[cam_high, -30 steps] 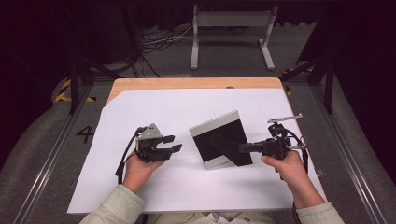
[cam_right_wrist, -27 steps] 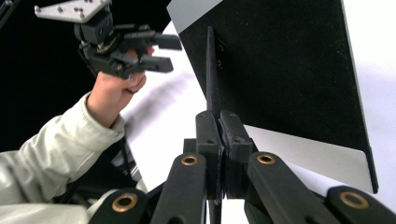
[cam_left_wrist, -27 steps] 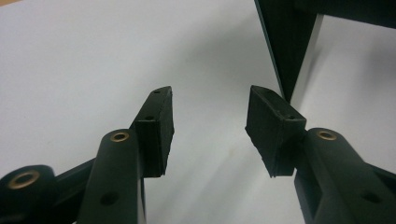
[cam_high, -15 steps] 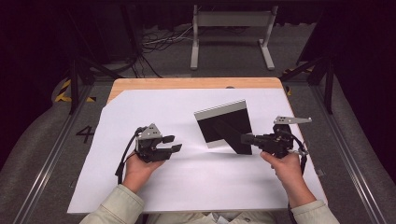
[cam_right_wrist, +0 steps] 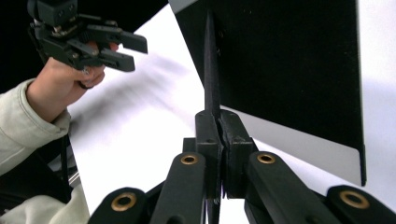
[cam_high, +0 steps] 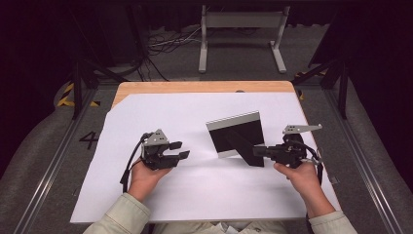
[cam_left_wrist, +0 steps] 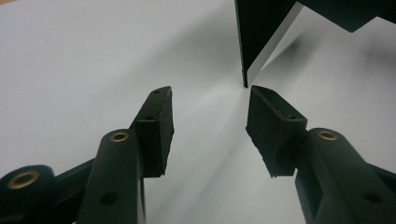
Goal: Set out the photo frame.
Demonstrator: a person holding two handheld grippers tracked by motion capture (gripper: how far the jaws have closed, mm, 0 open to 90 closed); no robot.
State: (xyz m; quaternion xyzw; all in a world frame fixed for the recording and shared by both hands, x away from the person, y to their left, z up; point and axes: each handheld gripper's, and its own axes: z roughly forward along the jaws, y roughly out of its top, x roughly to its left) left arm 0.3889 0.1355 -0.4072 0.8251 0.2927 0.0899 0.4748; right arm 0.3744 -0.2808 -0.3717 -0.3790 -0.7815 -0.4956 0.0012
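A picture frame (cam_high: 233,132) with a black back and a silver edge stands tilted on the white sheet, right of centre. Its thin black prop leg (cam_high: 247,150) sticks out toward my right gripper (cam_high: 257,151), which is shut on that leg. In the right gripper view the jaws (cam_right_wrist: 218,122) pinch the leg (cam_right_wrist: 211,65) edge-on, with the frame's back (cam_right_wrist: 289,60) just behind. My left gripper (cam_high: 181,149) rests open on the sheet, left of the frame, holding nothing. From the left gripper view (cam_left_wrist: 210,107), the frame's lower corner (cam_left_wrist: 252,37) stands just ahead of the fingertips.
A white sheet (cam_high: 160,112) covers most of the wooden table (cam_high: 195,87). A grey metal stand (cam_high: 241,34) and cables (cam_high: 165,44) lie on the floor beyond the far edge. Metal rails (cam_high: 360,151) run along both sides of the table.
The frame has tipped up from lying nearly flat to standing more upright, drawn by my right gripper on its leg. The left gripper has stayed where it was.
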